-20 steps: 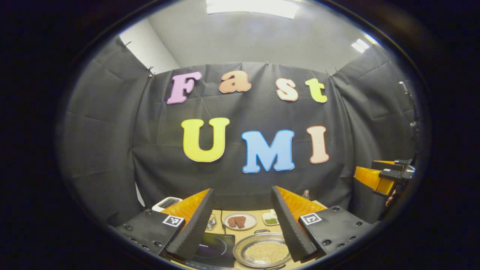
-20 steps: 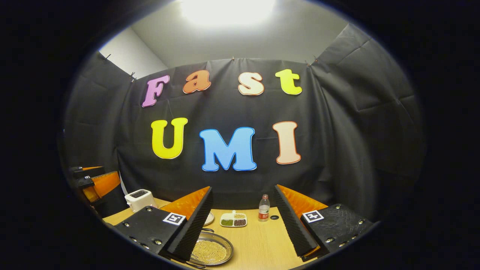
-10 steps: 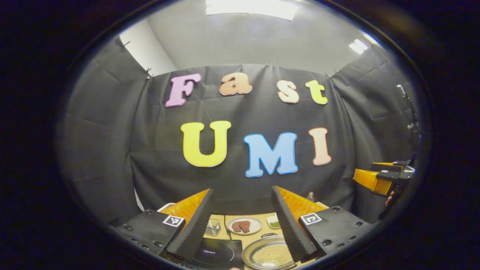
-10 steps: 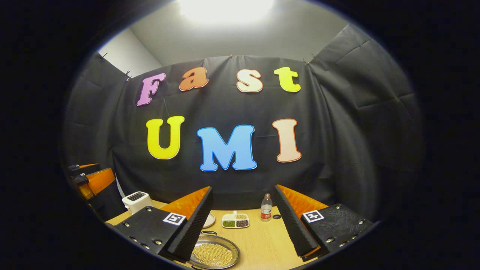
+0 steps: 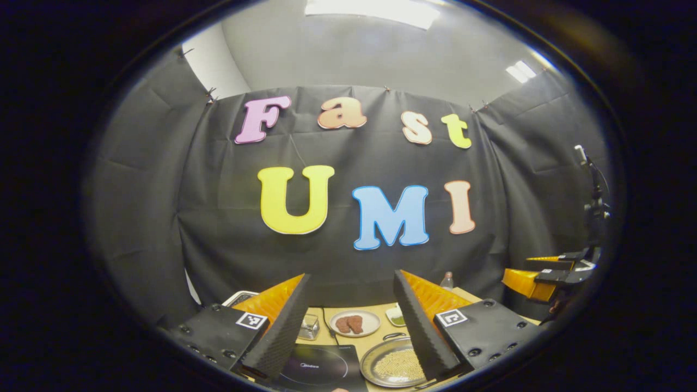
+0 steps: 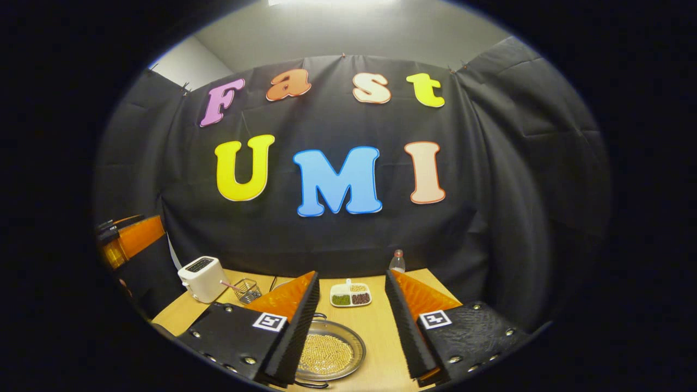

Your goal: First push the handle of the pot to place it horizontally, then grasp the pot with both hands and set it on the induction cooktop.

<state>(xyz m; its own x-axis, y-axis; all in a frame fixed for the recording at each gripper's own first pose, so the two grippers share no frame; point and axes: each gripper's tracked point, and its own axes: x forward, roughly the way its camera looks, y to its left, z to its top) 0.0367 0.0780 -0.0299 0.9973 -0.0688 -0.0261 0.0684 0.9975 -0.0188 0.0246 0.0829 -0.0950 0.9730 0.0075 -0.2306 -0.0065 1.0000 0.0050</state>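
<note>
Hovering high, the left gripper [image 5: 351,326] and right gripper [image 6: 351,321] both gape empty. The pot [image 6: 326,356] sits on the table [image 6: 381,337] below the jaws, beside the cooktop [image 5: 318,373], apparently untouched; handle push and two-handed lift remain.

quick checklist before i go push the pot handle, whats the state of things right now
1. Left gripper open, nothing between its fingers: ok.
2. Right gripper open, nothing between its fingers: ok.
3. Pot sits on the table, not yet on the induction cooktop, which lies beside it: ok.
4. Pot handle at the far rim, not yet pushed: not ok.
5. Cooktop surface bare where visible: ok.
6. Near handle position: cannot tell.
</note>
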